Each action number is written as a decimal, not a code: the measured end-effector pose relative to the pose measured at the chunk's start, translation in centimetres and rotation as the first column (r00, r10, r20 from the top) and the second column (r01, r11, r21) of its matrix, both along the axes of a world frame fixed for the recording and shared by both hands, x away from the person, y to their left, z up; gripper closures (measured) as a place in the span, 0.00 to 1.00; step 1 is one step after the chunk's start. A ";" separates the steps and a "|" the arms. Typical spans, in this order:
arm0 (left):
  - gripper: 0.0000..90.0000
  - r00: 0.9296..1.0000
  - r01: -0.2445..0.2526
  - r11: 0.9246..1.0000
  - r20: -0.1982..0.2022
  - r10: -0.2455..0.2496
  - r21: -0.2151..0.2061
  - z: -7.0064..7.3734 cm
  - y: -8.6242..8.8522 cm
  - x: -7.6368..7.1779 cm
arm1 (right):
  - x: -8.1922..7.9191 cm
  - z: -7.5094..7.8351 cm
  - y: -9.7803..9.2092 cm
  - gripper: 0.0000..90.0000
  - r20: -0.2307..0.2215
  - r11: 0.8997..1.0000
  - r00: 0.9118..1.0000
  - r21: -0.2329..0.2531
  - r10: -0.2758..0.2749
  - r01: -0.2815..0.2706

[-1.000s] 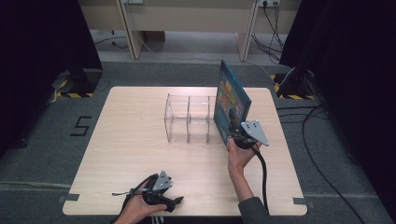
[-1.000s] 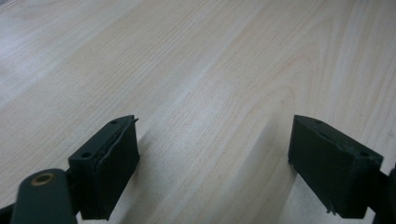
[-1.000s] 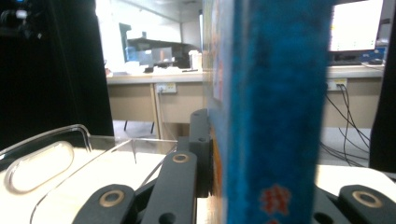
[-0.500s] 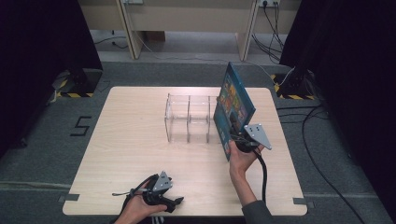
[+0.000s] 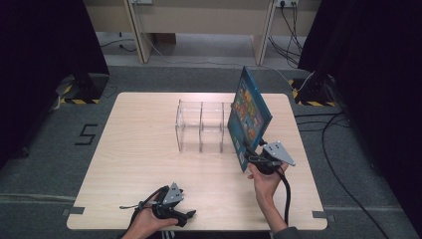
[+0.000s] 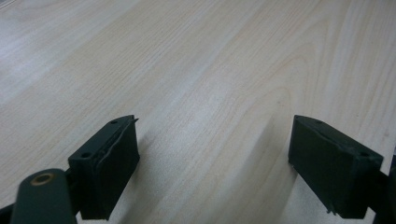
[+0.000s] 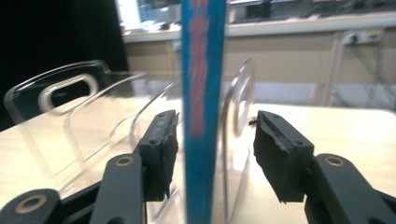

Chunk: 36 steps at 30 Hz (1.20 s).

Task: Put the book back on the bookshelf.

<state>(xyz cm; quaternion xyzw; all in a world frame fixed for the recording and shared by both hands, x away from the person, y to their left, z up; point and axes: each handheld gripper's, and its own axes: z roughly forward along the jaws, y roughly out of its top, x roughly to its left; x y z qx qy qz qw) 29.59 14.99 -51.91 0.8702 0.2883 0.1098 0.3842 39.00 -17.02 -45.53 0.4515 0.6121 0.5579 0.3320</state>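
A thin blue picture book (image 5: pixel 249 114) stands on edge, tilted, at the right end of a clear plastic rack (image 5: pixel 201 127) with several slots. In the right gripper view its blue spine (image 7: pixel 203 93) runs up between my jaws, with the rack's clear dividers (image 7: pixel 70 116) behind and beside it. My right gripper (image 5: pixel 251 158) sits at the book's lower near corner. Its jaws (image 7: pixel 212 149) are open: the left pad is close to the spine and a gap shows on the right. My left gripper (image 5: pixel 189 215) rests low near the table's front edge, open (image 6: pixel 215 158) over bare wood.
The pale wooden table (image 5: pixel 139 149) stands on grey carpet. A black cable (image 5: pixel 286 194) trails from the right gripper along the forearm. Desk legs and wall sockets stand beyond the far edge, and black curtains hang on both sides.
The book and my right gripper have shifted a little to the right and toward the person, and the book leans more. The left gripper has not moved.
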 end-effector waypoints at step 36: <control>0.16 1.000 0.012 1.000 0.000 -0.012 0.004 0.0 -0.2 -0.1 | -2.3 -2.7 -1.3 0.79 -0.256 0.965 0.957 0.252 0.135 -0.069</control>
